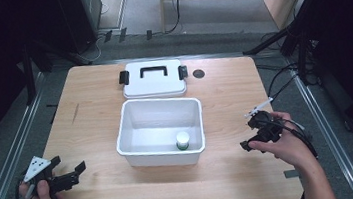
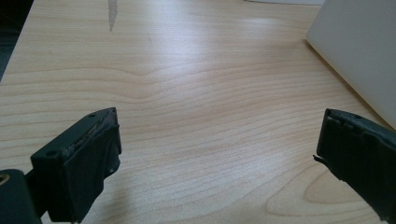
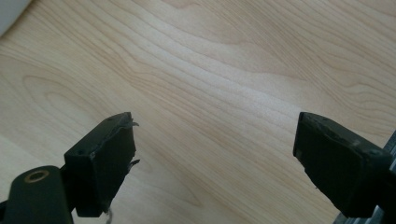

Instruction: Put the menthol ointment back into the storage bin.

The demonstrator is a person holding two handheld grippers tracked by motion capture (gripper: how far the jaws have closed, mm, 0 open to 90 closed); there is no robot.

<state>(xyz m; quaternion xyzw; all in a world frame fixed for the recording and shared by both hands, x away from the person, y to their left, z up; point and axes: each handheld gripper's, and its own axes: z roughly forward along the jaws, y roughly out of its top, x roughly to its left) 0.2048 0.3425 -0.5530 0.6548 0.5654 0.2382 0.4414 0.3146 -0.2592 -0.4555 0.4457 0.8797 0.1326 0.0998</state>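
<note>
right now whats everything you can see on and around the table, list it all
light wooden table: one, pale wood, centre of the high view
open white plastic bin: one, white, mid-table
small white jar with a green base: one, white and green, upright inside the bin near its front right corner
white plastic lid with black handle and black side latches: one, white and black, flat on the table behind the bin
round dark cable hole: one, dark, right of the lid
left gripper: one, black with a grey plate, front left of table, jaws wide apart, nothing held
right gripper: one, black, right side of table, jaws wide apart, nothing held
</note>
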